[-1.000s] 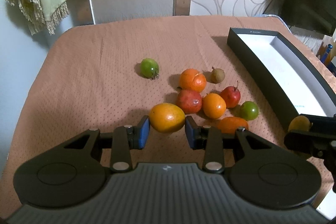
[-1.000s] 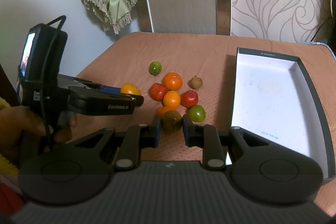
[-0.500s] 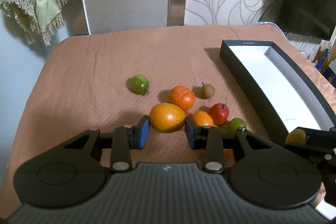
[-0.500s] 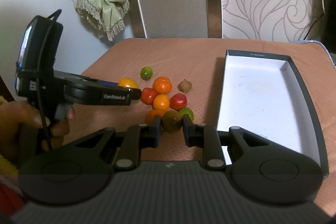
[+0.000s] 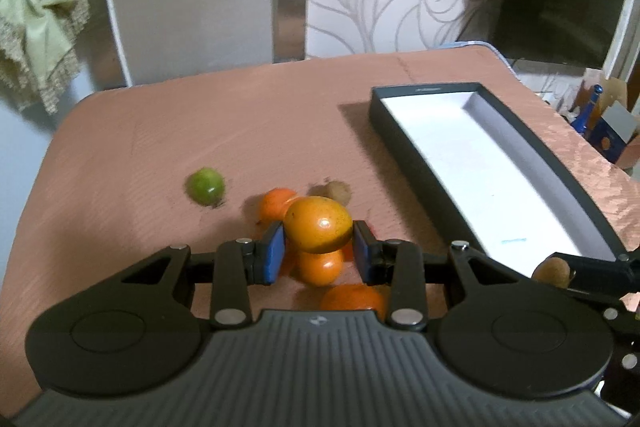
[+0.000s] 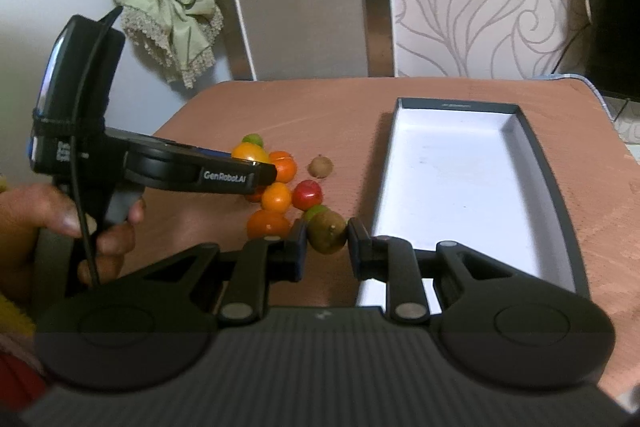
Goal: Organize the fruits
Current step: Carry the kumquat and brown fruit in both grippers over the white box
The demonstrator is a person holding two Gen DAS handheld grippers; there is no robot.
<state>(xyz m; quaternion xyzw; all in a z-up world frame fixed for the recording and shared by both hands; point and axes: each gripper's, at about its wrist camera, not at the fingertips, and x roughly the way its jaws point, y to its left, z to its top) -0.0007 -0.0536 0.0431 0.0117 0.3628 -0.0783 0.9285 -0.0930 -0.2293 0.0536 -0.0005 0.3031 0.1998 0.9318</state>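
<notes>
Bare tablecloth (image 5: 240, 131) left of box (image 5: 496, 163)

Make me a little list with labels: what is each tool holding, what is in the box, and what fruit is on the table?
left tool: shut on the yellow-orange fruit
right tool: shut on the brown fruit
box: nothing in it, white inside
fruit on the table: green fruit, small brown fruit, red fruit, some orange ones
table cover: brownish-pink cloth

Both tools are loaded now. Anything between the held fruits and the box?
Nothing visible. The orange-yellow fruit in the left tool and brown fruit in the right tool face the empty box.
</notes>
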